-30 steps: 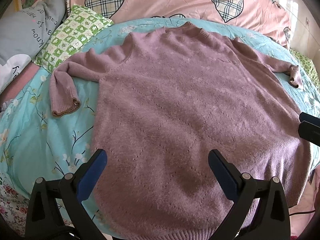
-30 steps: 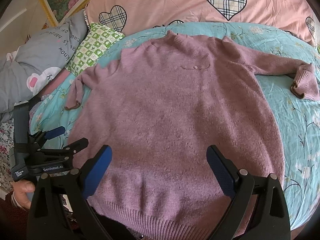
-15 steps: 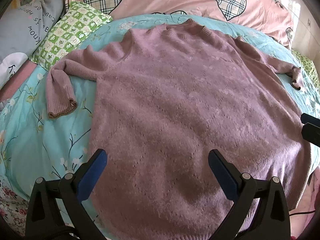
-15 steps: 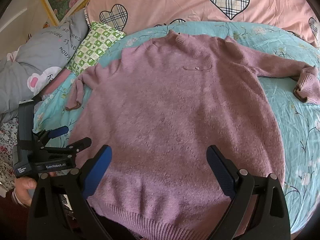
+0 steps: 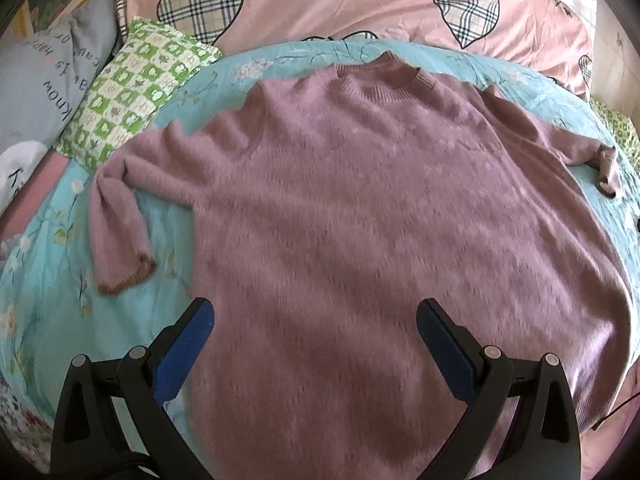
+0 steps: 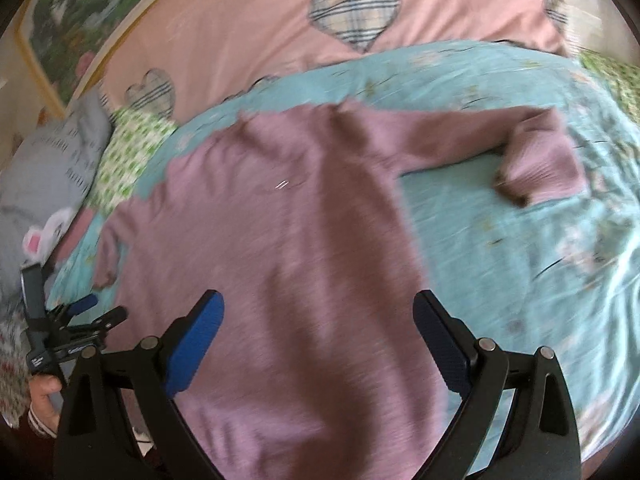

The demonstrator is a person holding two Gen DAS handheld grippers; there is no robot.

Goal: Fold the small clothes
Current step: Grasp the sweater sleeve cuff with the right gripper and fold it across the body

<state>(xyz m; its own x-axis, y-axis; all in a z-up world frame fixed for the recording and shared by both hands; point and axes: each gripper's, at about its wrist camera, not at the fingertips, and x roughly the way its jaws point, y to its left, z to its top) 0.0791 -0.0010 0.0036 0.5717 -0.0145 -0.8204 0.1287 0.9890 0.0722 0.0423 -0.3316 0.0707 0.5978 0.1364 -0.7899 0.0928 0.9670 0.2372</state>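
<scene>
Left gripper [image 5: 312, 320]: jaws spread wide, nothing between the blue pads, poised above the lower body of the sweater [image 5: 380, 220]. Right gripper [image 6: 318, 320]: likewise wide apart and empty, over the garment's lower right part; this view is motion-blurred.

Sweater: one, mauve knit, spread flat on the teal floral bedspread [image 5: 48, 300]. Long axis runs straight away from both grippers — hem nearest, collar [image 5: 384, 76] farthest. Sleeves: two, each bent at the elbow. Left sleeve cuff [image 5: 124, 276] lies just left of the left gripper, near it. Right sleeve cuff [image 6: 536, 176] lies ahead and to the right of the right gripper, farther off across bare bedspread.

Judgement: first fold likely brings a sleeve across the body; each arm is nearer its own side's cuff, the left having the shorter reach.

Surroundings: one green checked pillow [image 5: 132, 92], one grey printed pillow [image 5: 44, 88], one pink heart-patch quilt [image 5: 340, 4] — all beyond the collar.
</scene>
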